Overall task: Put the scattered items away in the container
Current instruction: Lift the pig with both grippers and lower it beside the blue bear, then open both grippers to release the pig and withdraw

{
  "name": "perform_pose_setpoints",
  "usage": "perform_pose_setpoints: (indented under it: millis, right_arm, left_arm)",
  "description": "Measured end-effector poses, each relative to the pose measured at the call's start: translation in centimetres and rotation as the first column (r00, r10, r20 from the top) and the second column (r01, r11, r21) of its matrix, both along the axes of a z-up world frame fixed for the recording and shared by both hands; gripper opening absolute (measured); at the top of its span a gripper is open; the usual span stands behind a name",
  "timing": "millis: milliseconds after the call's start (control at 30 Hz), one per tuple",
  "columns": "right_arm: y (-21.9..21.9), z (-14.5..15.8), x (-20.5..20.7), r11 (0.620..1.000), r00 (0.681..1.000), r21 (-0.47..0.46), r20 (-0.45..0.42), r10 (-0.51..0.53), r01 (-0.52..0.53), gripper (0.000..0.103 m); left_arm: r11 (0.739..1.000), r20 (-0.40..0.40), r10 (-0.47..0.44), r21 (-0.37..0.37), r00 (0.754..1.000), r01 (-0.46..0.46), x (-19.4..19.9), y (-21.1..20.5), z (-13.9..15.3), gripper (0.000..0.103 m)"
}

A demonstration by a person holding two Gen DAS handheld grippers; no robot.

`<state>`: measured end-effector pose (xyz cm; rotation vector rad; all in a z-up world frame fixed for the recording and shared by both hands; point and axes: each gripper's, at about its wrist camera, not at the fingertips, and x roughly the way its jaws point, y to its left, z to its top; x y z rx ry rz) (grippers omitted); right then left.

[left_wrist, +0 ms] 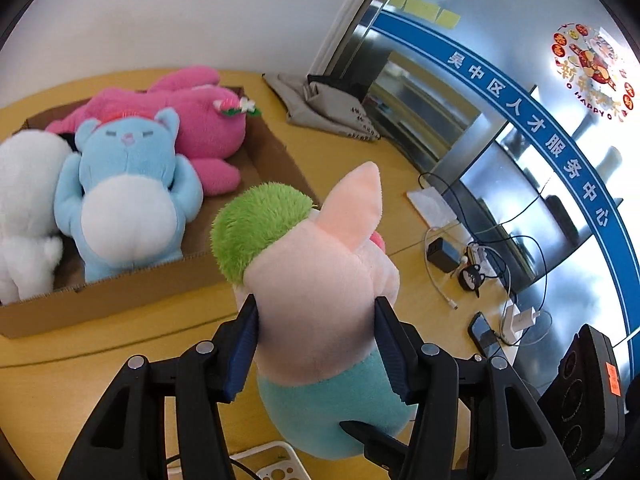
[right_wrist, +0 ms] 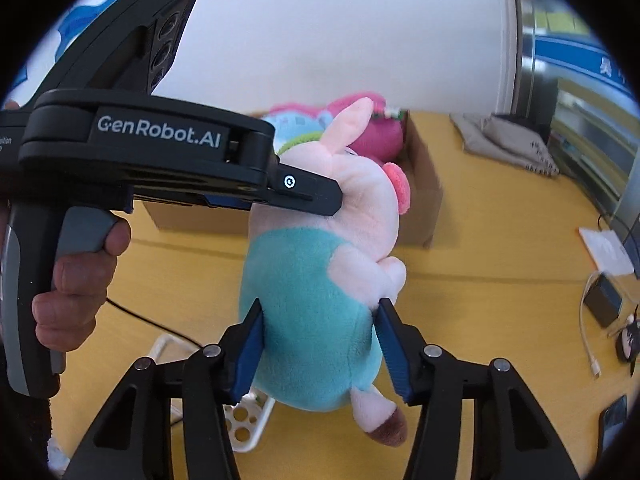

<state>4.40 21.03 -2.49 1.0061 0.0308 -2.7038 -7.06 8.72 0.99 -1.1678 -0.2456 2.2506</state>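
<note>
- Carrying step: left gripper (left_wrist: 316, 336) clenches the pig (left_wrist: 320, 280) at its head, right gripper (right_wrist: 320, 344) at its teal belly, aloft over the desk (left_wrist: 360, 152).
- Next, I judge: swing it over the box (left_wrist: 120, 292) near the desk's far edge, find a gap beside the bear (left_wrist: 124, 192), release.

Beside the brown cardboard box (left_wrist: 120, 292) holding pink (left_wrist: 192, 120), blue-and-white (left_wrist: 124, 184) and white (left_wrist: 24, 200) plushes, the pig plush (left_wrist: 320, 288) is pale pink, teal-bodied, green-tufted.
</note>
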Motion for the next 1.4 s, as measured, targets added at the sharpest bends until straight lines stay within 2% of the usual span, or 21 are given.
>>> perform_pose_setpoints:
  millis: [133, 300, 400, 533, 600, 667, 767, 833, 867, 900, 933, 967, 1000, 1133, 1200, 1300, 1367, 1400]
  right_arm:
    - [0.5, 2.9, -1.2, 1.0, 0.997, -0.022, -0.079, 0.0, -0.002, 0.053]
    - [0.7, 6.0, -3.8, 1.0, 0.983, -0.003, -0.181, 0.005, -0.006, 0.053]
    - [1.1, 7.9, -6.2, 1.0, 0.971, -0.001, -0.24, 0.004, -0.004, 0.053]
    - [2.0, 9.2, -11.0, 0.999, 0.956, -0.008, -0.29, 0.031, -0.035, 0.053]
    - [2.0, 8.9, -13.6, 0.999, 0.953, 0.0, -0.3, 0.045, -0.047, 0.053]
    - [1.9, 7.7, -15.7, 0.999, 0.958, 0.002, -0.283, 0.049, -0.05, 0.054]
    - [1.9, 3.8, -18.7, 0.999, 0.976, 0.002, -0.215, 0.034, -0.035, 0.055]
    - [1.7, 0.2, -20.4, 0.999, 0.99, 0.025, -0.141, 0.025, -0.022, 0.055]
    - [1.6, -1.6, -21.0, 0.999, 0.996, 0.032, -0.088, 0.02, -0.017, 0.053]
    - [1.5, -3.4, -21.5, 0.999, 0.999, 0.038, -0.032, 0.014, -0.013, 0.047]
    - [1.4, -5.2, -22.0, 0.999, 1.0, 0.043, 0.025, 0.008, -0.009, 0.047]
    - [1.6, -5.5, -21.8, 0.999, 1.0, 0.036, 0.029, 0.008, -0.009, 0.047]
    - [1.8, -5.5, -21.5, 1.0, 1.0, 0.026, 0.022, 0.008, -0.009, 0.047]
    - [3.6, -4.9, -21.4, 0.997, 0.995, -0.055, 0.086, -0.048, 0.053, 0.051]
    - [4.1, -4.9, -21.0, 0.995, 0.991, -0.049, 0.106, -0.086, 0.091, 0.062]
    - [4.6, -4.3, -19.6, 0.992, 0.989, -0.05, 0.104, -0.109, 0.115, 0.068]
    - [4.6, -3.4, -18.4, 0.992, 0.989, -0.043, 0.092, -0.112, 0.117, 0.078]
    - [4.5, -2.7, -17.6, 0.993, 0.991, -0.033, 0.076, -0.114, 0.117, 0.079]
  left_arm:
    - [1.0, -0.068, 0.005, 0.009, 0.998, -0.005, -1.5, 0.0, 3.2, 0.059]
    - [1.0, -0.151, 0.003, 0.014, 0.989, -0.001, -4.7, 0.5, 7.3, 0.059]
    - [1.0, -0.215, 0.004, 0.007, 0.977, -0.003, -7.1, 0.9, 9.6, 0.059]
    - [0.999, -0.238, 0.04, 0.003, 0.97, -0.041, -11.3, 0.6, 10.9, 0.059]
    - [0.999, -0.22, 0.042, 0.002, 0.975, -0.043, -14.0, 0.4, 10.1, 0.06]
    - [0.999, -0.168, 0.045, 0.003, 0.985, -0.045, -16.6, 0.4, 8.1, 0.06]
    - [0.999, -0.042, 0.04, -0.027, 0.998, -0.041, -20.5, 1.2, 2.2, 0.062]
    - [0.997, 0.054, 0.043, -0.066, 0.998, -0.039, -22.6, 1.8, -2.6, 0.062]
    - [0.995, 0.094, 0.041, -0.098, 0.995, -0.031, -23.0, 2.2, -4.9, 0.062]
    - [0.993, 0.085, 0.021, -0.119, 0.996, -0.011, -22.9, 2.7, -6.5, 0.064]
    - [0.992, 0.041, 0.006, -0.124, 0.999, -0.001, -22.5, 2.9, -6.7, 0.064]
    - [0.992, 0.038, 0.012, -0.125, 0.999, -0.007, -22.2, 2.9, -6.5, 0.065]
    - [0.992, 0.041, 0.019, -0.127, 0.999, -0.014, -22.1, 3.0, -6.4, 0.065]
    - [0.988, 0.051, 0.039, -0.15, 0.998, -0.031, -22.0, 3.3, -6.3, 0.067]
    - [0.987, 0.041, 0.048, -0.157, 0.998, -0.041, -21.5, 3.4, -6.1, 0.072]
    - [0.983, 0.016, 0.053, -0.178, 0.998, -0.049, -20.2, 3.6, -5.2, 0.079]
    - [0.977, -0.014, 0.076, -0.199, 0.997, -0.077, -18.8, 3.4, -4.2, 0.079]
    - [0.975, -0.033, 0.086, -0.203, 0.996, -0.091, -17.9, 3.2, -3.6, 0.08]
